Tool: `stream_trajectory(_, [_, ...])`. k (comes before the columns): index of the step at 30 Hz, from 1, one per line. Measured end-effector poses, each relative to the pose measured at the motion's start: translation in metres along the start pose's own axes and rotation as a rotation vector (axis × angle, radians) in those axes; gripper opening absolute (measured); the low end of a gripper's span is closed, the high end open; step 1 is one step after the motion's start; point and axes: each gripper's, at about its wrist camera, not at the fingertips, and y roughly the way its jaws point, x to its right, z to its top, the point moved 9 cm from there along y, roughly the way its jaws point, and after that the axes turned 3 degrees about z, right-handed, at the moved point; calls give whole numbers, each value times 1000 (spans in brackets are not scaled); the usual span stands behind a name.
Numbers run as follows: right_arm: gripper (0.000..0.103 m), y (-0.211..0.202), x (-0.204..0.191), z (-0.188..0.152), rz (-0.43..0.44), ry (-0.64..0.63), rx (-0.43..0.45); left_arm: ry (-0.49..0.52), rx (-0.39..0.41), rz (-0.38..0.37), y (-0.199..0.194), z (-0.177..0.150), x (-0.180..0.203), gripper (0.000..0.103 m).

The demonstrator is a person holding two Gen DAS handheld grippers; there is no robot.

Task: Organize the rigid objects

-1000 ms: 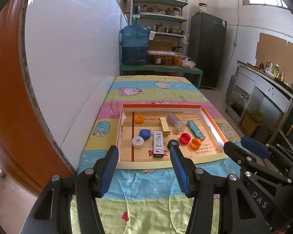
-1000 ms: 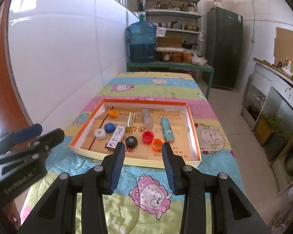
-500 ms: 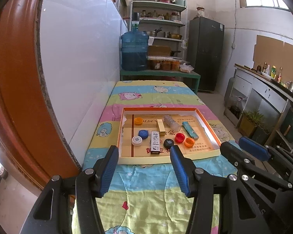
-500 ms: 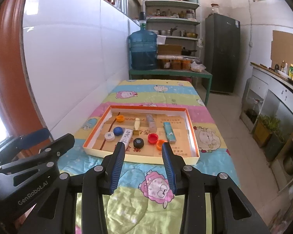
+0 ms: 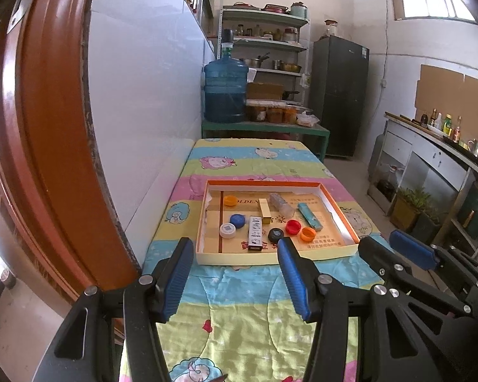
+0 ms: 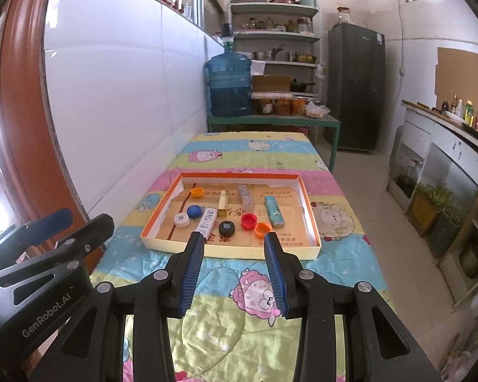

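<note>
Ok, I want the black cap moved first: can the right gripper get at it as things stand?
Probably yes. The right gripper is open and empty, short of the tray. The black cap lies just past the low near wall, uncovered, though the white box sits close beside it.

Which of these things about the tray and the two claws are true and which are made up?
1. The tray holds two orange caps. True: one orange cap lies near the far left corner and another orange cap lies near the front.
2. The left claw is holding the black cap. False: that claw is open and empty, and the cap lies in the tray.
3. The red cap lies right beside the nearer orange cap. True.
4. The big blue water jug stands inside the tray. False: it stands on the green bench beyond the bed.
5. The right claw is open with nothing in it. True.
</note>
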Motion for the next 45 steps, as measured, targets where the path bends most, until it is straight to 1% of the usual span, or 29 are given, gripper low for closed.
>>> stream_trajectory(11, [40,-5,-4,0,5,-20,9,1,14,27,-8,0,-4,55])
stream_trajectory(45, [40,-6,-6,-1,3,-24,7,-1,8,24,-8,-3,-2,55])
